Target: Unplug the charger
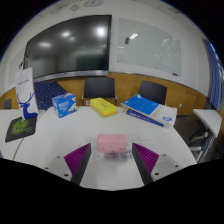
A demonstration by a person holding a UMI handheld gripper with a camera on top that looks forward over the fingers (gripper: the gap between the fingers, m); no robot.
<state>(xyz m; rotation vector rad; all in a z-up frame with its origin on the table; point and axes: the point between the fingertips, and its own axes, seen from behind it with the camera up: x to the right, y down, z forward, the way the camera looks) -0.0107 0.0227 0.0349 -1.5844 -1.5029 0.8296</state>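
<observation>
Left of frame: white carton (24,83) stood upright on the white table (60,135), a small blue box (66,105) just right of it. Centre: yellow block (106,108), with a pink box (112,145) nearer, just ahead of the gripper (112,160). Fingers spread apart, grasping nothing. Right: blue book (148,109). Charger not identifiable anywhere in view.

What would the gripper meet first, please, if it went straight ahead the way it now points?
Most likely the pink box on the white table, just ahead of the open gripper; the yellow box lies beyond. Depth is uncertain.
</observation>
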